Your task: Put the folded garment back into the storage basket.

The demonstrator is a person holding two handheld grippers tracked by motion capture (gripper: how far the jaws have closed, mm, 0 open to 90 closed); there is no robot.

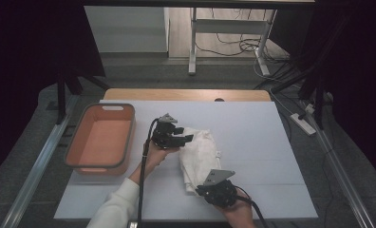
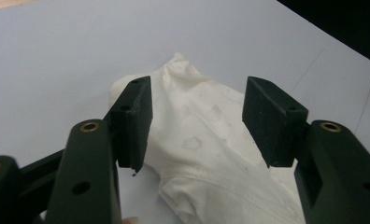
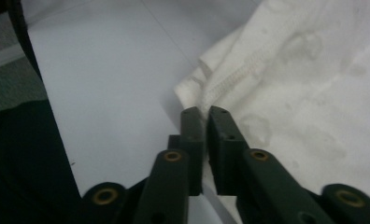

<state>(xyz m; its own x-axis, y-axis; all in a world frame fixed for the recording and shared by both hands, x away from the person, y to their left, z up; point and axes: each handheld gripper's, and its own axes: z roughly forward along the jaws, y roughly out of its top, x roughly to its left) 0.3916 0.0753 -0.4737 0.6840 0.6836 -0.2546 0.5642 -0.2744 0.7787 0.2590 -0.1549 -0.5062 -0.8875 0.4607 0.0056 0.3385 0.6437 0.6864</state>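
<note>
A folded white cloth (image 1: 200, 152) with faint printed marks lies in the middle of the white mat (image 1: 257, 128). My left gripper (image 1: 186, 139) hovers at the cloth's far left end, open. In the left gripper view the cloth (image 2: 206, 135) lies between and below the wide-apart jaws of that gripper (image 2: 199, 88), and the pads are clear of it. My right gripper (image 1: 202, 187) is at the cloth's near end. In the right gripper view its jaws (image 3: 204, 112) are pinched together on the stitched hem at a corner of the cloth (image 3: 304, 93).
An orange basket (image 1: 109, 105) with a grey rim stands at the left of the mat, with nothing in it. The wooden table edge (image 1: 186, 94) shows behind the mat. Beyond it are desk legs and cables on the floor.
</note>
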